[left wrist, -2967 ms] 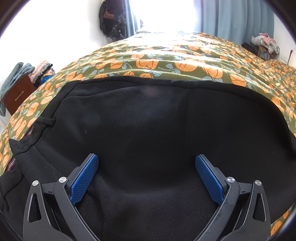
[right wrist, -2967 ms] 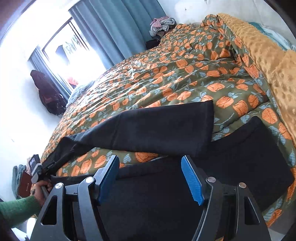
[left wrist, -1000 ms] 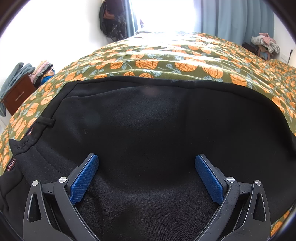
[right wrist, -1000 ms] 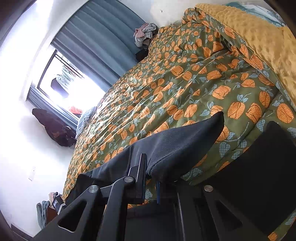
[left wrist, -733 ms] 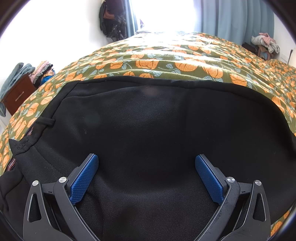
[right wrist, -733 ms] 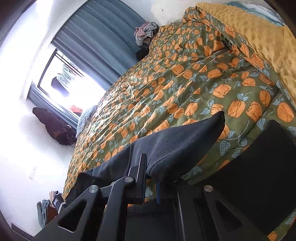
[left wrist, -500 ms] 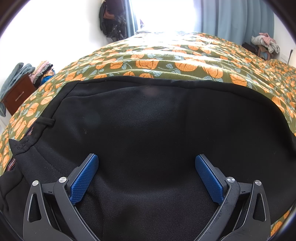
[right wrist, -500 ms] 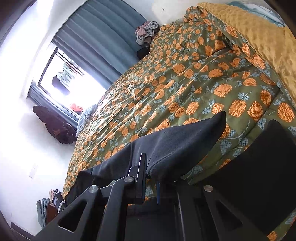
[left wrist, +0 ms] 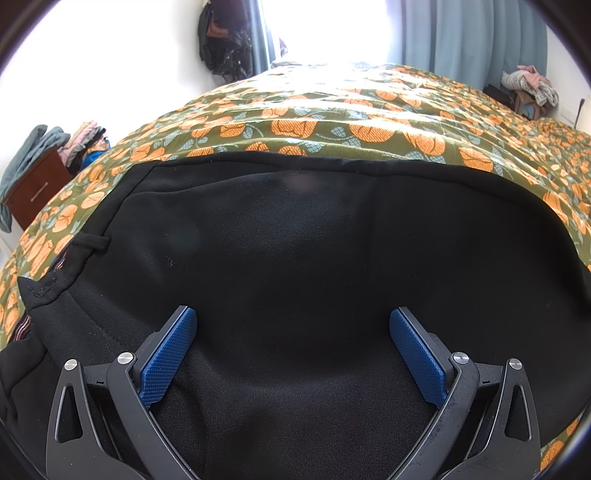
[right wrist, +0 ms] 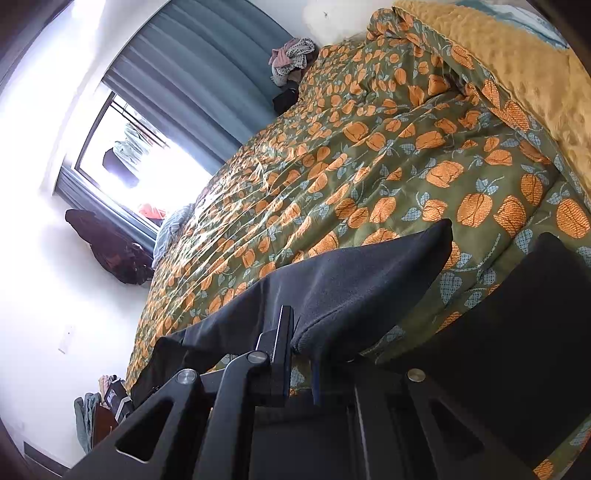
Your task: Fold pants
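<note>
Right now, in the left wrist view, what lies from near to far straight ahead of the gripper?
left gripper → black pants → floral bedspread → bright window

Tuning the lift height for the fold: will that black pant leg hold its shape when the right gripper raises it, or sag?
Likely sags: the pant leg droops from the right gripper toward the bed. Probably light; a pinch at the hem lifts it. The matte knit looks grippy, so slip seems unlikely.
</note>
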Tool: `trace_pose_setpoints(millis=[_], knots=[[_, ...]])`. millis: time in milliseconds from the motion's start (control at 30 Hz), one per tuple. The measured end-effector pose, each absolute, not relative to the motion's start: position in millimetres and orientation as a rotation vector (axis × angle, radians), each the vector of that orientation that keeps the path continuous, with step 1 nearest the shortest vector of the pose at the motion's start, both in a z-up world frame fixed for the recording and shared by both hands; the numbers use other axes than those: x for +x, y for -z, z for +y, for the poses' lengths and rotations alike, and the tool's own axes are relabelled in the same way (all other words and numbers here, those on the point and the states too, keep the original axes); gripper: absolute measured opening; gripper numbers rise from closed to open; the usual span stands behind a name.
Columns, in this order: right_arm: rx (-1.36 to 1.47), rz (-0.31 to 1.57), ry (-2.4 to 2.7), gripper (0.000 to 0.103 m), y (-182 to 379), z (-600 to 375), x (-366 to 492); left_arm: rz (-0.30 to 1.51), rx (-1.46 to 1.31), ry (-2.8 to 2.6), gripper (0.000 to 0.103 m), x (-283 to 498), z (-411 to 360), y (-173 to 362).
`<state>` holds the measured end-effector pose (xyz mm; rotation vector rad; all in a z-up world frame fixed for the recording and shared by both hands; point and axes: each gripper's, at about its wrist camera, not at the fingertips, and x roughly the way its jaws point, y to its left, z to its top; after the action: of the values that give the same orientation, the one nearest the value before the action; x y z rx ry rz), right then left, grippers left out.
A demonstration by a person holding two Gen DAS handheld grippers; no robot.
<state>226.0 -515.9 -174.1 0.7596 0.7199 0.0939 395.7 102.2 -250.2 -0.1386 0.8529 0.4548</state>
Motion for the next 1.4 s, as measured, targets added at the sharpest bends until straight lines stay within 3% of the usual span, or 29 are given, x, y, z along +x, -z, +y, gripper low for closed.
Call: trace_pose_setpoints(millis=[500, 733, 933, 1167, 1300, 1333, 1400], knots=[[0.752, 0.708, -0.101, 0.008, 167, -515, 224, 0.859, -0.136, -0.457, 0.102, 396, 102, 250], [0.721, 0.683, -0.118, 0.008, 147, -515, 216, 0.97, -0.105, -0.514, 0.102, 398, 92, 228], [0.7, 0.648, -0.134, 0.008, 125, -520, 200, 0.944, -0.43, -0.133, 0.102, 395, 63, 185], [0.655, 0.634, -0.182, 0.008, 104, -514, 181, 1.196, -0.594, 0.136, 0.102, 483, 18, 221], [0.619, 0.578, -0.237, 0.008, 81, -512, 160, 1.199, -0.61, 0.08, 0.101, 499, 16, 226], [0.605, 0.564, -0.255, 0.008, 75, -510, 155, 1.192, -0.628, 0.076, 0.099, 499, 18, 225], [0.573, 0.54, -0.301, 0.008, 62, -506, 144, 1.17, -0.666, 0.068, 0.08, 496, 25, 221]])
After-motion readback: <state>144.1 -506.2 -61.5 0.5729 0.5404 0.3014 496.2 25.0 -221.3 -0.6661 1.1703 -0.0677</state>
